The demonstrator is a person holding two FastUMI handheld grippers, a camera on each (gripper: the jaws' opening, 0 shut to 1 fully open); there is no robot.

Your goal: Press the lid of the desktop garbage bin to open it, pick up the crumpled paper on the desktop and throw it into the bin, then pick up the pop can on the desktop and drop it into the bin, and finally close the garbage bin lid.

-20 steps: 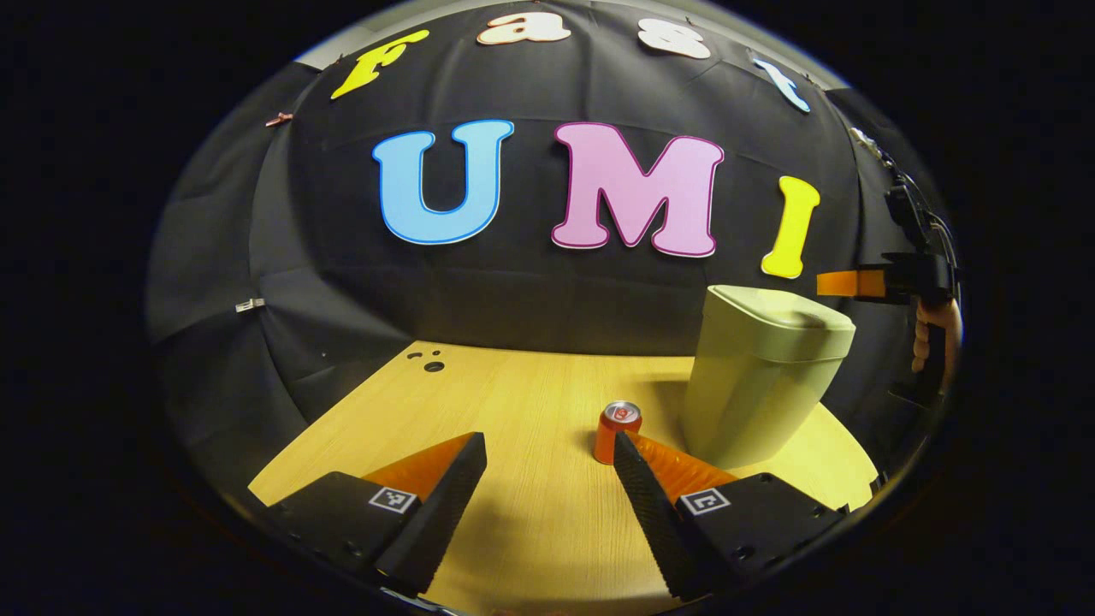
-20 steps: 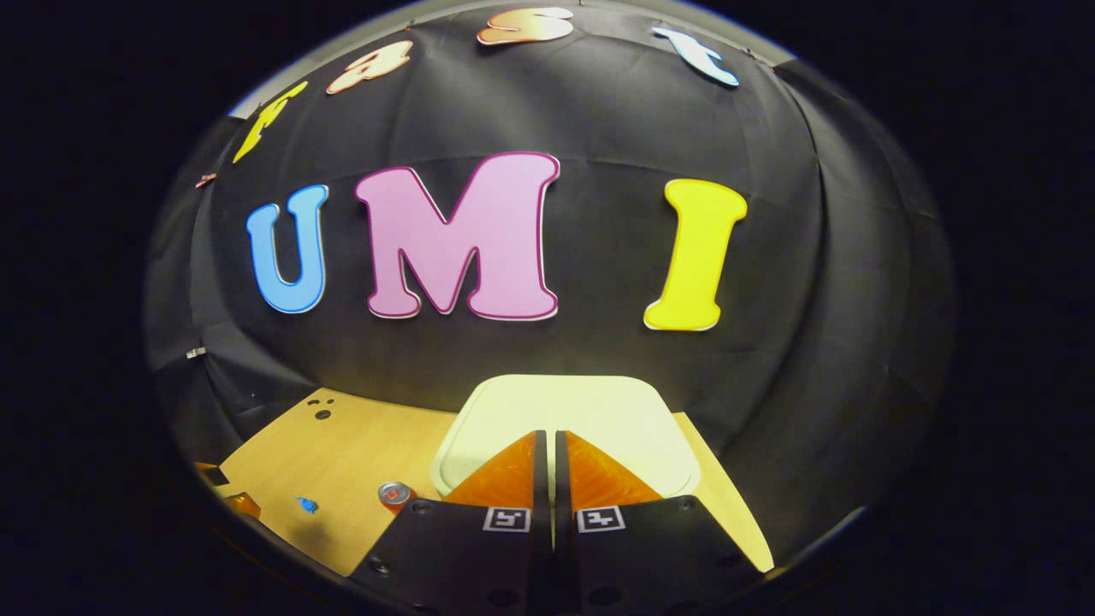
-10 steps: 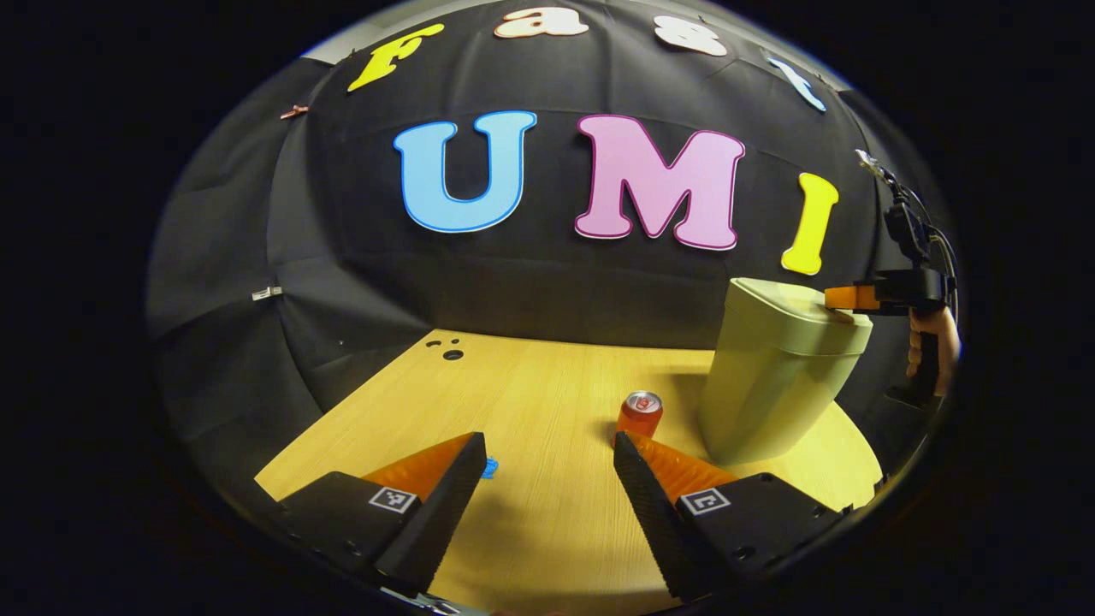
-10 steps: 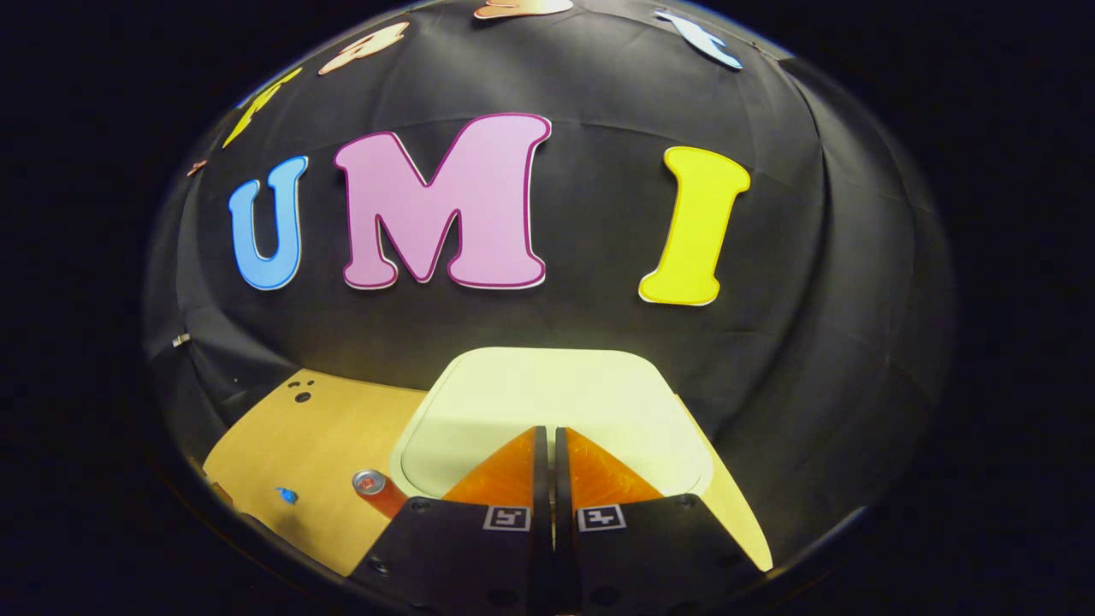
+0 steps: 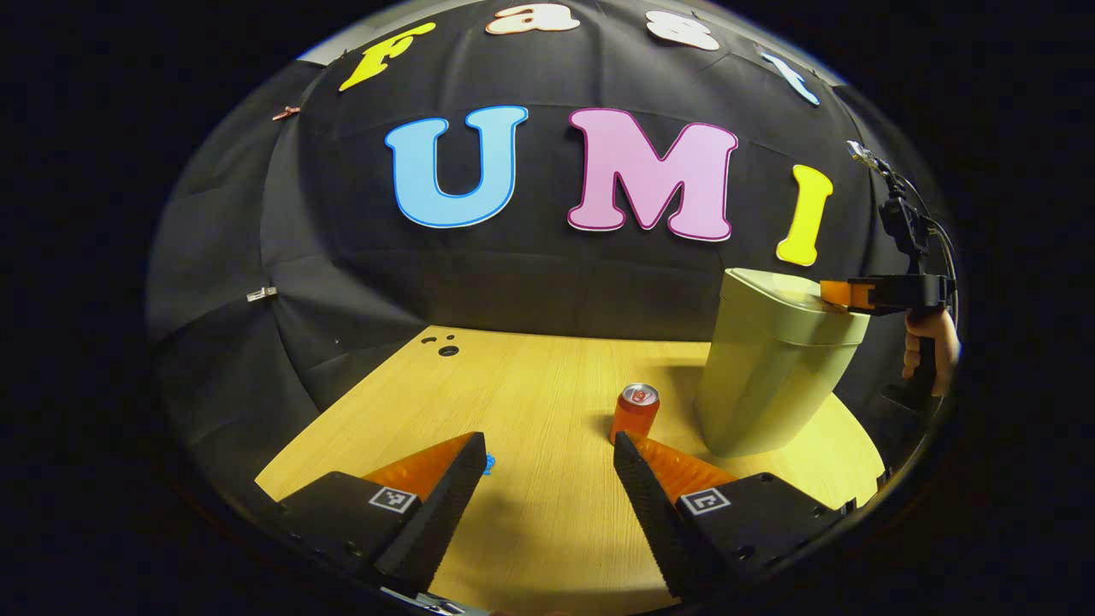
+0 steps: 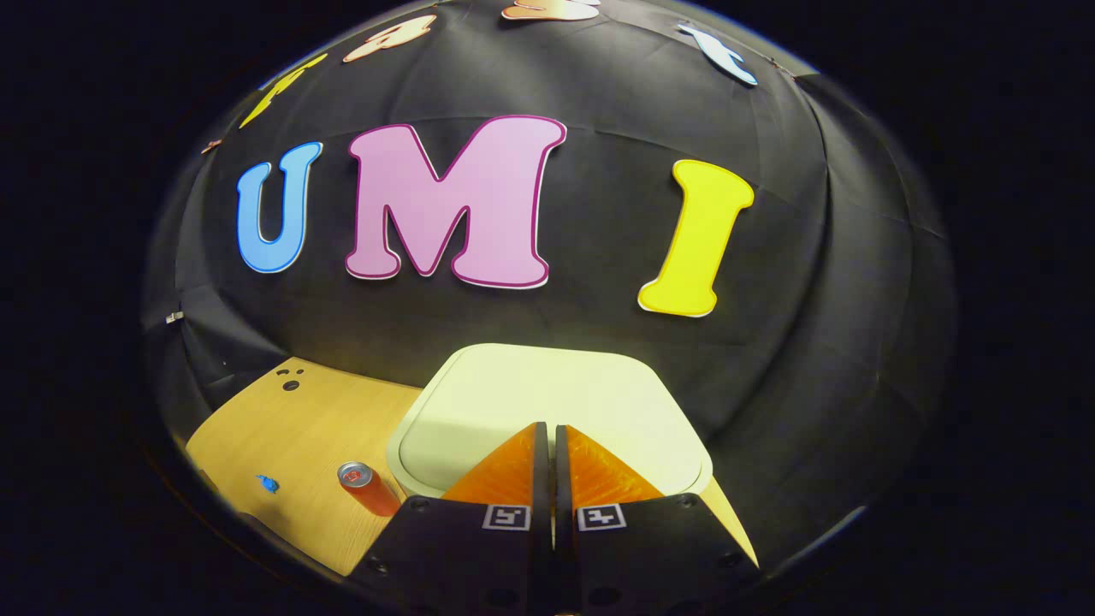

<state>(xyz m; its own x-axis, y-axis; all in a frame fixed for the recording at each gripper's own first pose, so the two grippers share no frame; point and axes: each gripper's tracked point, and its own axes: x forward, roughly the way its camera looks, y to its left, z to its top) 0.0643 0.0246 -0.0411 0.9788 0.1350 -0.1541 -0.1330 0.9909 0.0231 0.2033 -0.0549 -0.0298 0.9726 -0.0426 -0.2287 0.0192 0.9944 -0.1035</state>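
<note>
The wooden desktop (image 5: 530, 385) is the largest thing here, and on its right side stands the pale green garbage bin (image 5: 770, 376). Its lid (image 6: 547, 406) lies flat and looks closed in both views, so I judge that the first step, pressing the lid to open it, is under way and not finished.

The right gripper (image 6: 546, 441) has its two fingers brought together, with only a thin slit between them and nothing held. In the right gripper view the tips sit over the near part of the lid. In the left gripper view the same gripper (image 5: 834, 293) reaches the top edge of the bin from the right, with the person's hand (image 5: 928, 355) on its handle below. It seems to touch the lid, but I cannot tell if it presses.

The left gripper (image 5: 549, 445) hangs low over the desktop with its fingers wide apart and empty.

The pop can (image 5: 636, 412), orange with a silver top, stands upright on the desktop just beside the bin, on its left, so it is not yet dropped in.

A small blue thing (image 6: 268, 484) lies on the wood, well apart from the can. It may be the crumpled paper, but it is too small to say.

All four steps seem to remain: opening, paper, can, closing.
</note>
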